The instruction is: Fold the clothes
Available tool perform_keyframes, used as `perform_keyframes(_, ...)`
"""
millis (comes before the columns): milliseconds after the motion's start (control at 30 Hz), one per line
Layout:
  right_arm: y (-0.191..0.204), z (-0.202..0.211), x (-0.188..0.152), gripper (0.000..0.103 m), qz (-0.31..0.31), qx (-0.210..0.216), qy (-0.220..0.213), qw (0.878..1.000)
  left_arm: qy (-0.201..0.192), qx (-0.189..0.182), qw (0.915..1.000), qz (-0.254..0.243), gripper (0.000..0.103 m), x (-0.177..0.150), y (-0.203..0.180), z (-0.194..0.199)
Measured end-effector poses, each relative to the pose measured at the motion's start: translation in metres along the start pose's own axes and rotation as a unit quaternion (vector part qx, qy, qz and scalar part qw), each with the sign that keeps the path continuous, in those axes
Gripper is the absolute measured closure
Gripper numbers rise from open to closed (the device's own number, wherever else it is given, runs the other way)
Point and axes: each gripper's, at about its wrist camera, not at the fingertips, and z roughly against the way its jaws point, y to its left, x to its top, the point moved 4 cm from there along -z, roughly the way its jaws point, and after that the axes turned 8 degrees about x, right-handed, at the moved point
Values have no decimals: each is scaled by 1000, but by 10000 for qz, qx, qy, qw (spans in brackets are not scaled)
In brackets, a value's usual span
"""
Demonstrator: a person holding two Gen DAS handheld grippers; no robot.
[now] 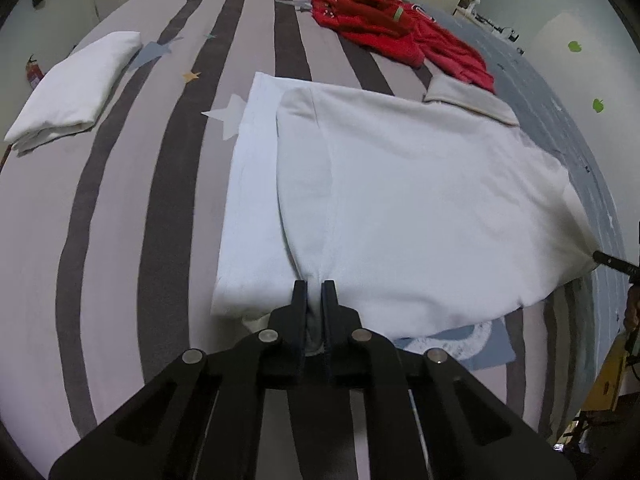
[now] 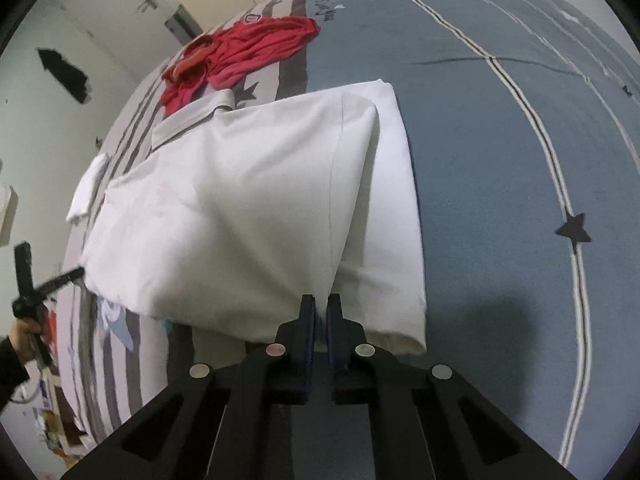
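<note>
Shirt (image 1: 400, 200) hem pinched in both my sets of fingers, left (image 1: 314, 292) and right (image 2: 320, 306), near edge lifted off the bed (image 1: 120, 200). I judge a fold toward the far collar (image 1: 472, 100); I'd carry both corners level so the edge lands square.

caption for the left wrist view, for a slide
Left gripper pinching the near hem of a white polo shirt on a striped bed, red garment behind.

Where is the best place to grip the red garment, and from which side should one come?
Probably the loose end of the red garment that trails toward the white shirt. It lies thin and flat there, while the far part is bunched. Come from the shirt's side, low along the bed. Both grippers, left and right, are now shut on the shirt.
</note>
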Motion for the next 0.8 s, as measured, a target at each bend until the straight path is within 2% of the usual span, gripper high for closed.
perform_keyframes(167,-5,3,-16,99,-43,-83,104,9999,42,87,9999,-99,98,-10,2,0)
perform_keyframes(367,-18,-18,-20,99,-149,-362,168,9991,187,283,9992,-209,98,-20,3,-16)
perform_keyframes(533,-20,-4,-17,99,-169,-475,111,9987,357,307,9987,-181,94,-22,5,-19)
perform_keyframes(700,-21,10,-13,99,-189,-587,55,9981,396,283,9988,-77,94,-26,7,-4)
perform_keyframes(800,-22,18,-11,99,-200,-655,21,9976,367,443,9982,-139,94,-26,6,7)
